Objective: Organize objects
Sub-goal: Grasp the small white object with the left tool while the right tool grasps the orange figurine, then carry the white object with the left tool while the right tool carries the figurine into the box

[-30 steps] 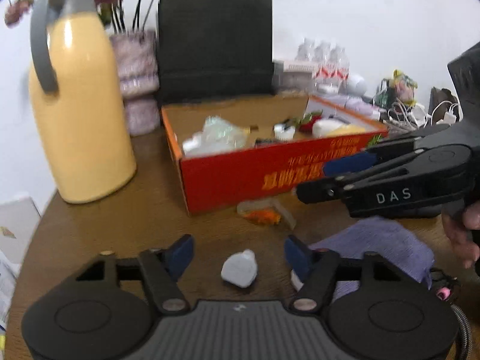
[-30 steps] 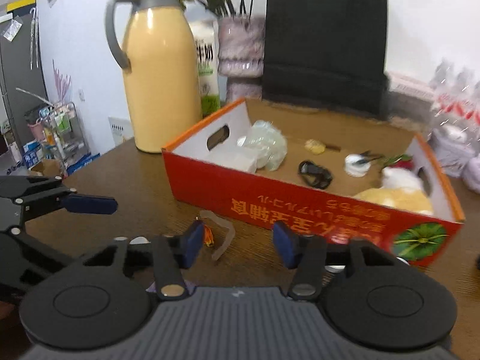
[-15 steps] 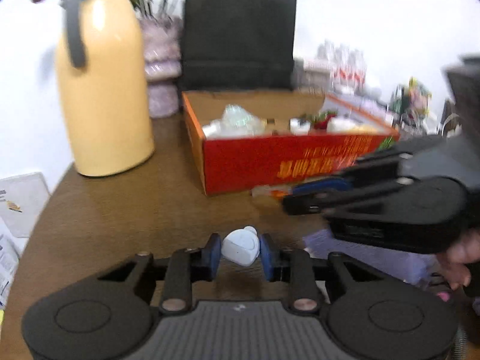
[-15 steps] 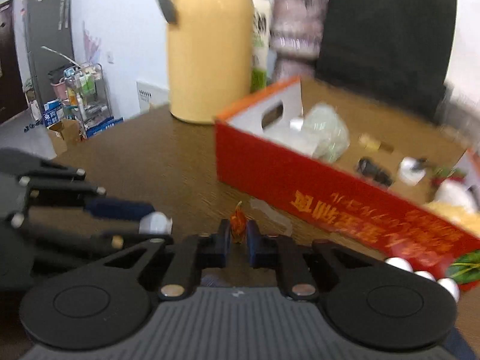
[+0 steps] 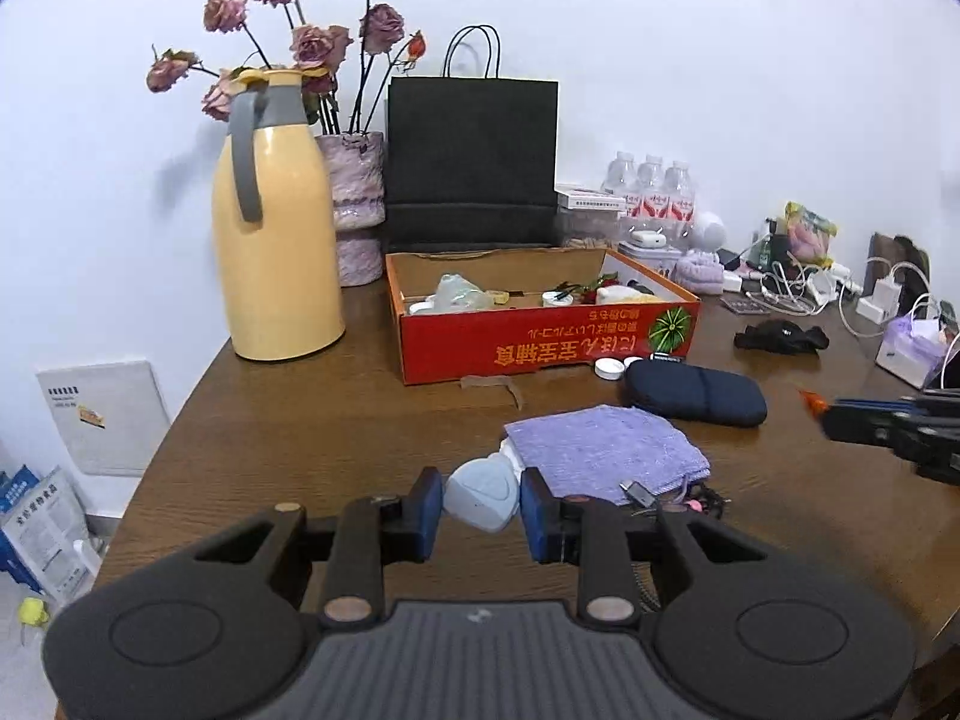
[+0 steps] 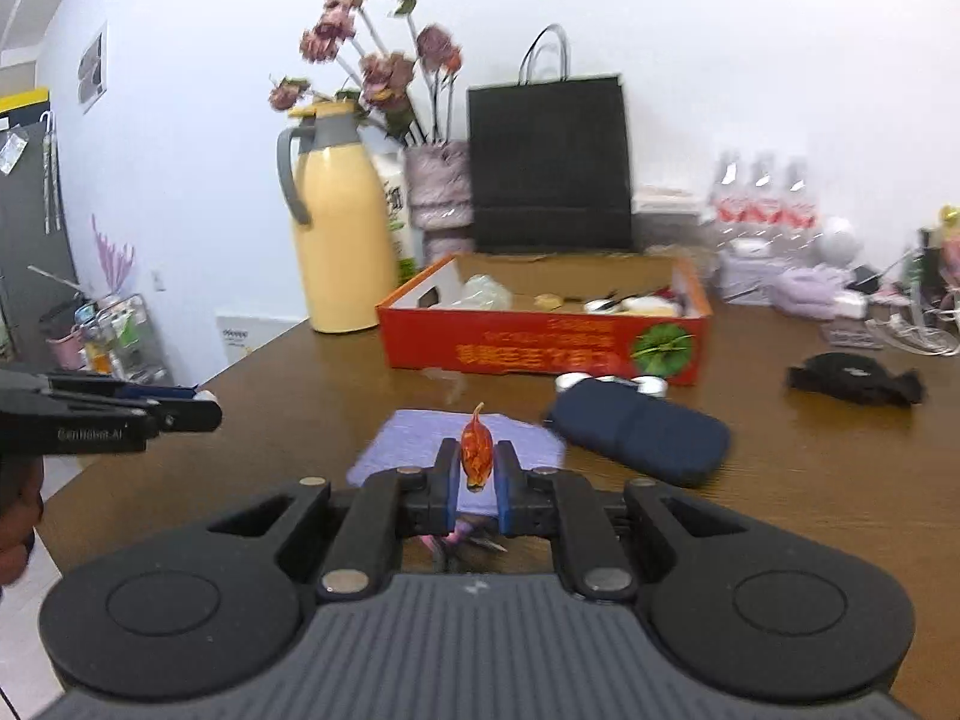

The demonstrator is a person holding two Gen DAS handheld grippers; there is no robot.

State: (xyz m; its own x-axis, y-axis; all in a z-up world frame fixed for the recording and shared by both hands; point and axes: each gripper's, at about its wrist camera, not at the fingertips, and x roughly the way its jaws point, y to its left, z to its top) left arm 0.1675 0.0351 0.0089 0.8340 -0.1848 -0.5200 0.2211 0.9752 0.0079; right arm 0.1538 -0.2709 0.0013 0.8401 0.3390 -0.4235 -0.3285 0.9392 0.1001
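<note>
My left gripper (image 5: 480, 507) is shut on a small pale blue rounded case (image 5: 482, 502), held above the brown table (image 5: 336, 420). My right gripper (image 6: 476, 468) is shut on a small orange-red wrapped piece (image 6: 476, 450), lifted over the purple cloth (image 6: 420, 441). The open red cardboard box (image 5: 540, 348) with several small items inside stands further back on the table. In the left wrist view the right gripper (image 5: 825, 411) shows at the right edge with the orange piece at its tip. In the right wrist view the left gripper (image 6: 204, 405) reaches in from the left.
A yellow thermos jug (image 5: 273, 240), a vase of dried roses (image 5: 354, 210) and a black paper bag (image 5: 471, 162) stand behind the box. A dark blue pouch (image 5: 696, 399), white caps (image 5: 609, 368), a black strap (image 5: 780, 339), water bottles (image 5: 651, 198) and cables (image 5: 798, 288) lie to the right.
Both grippers closed: the left on the pale blue case, the right on the orange-red piece. Both then lifted and drew back from the red box, which now looks farther off.
</note>
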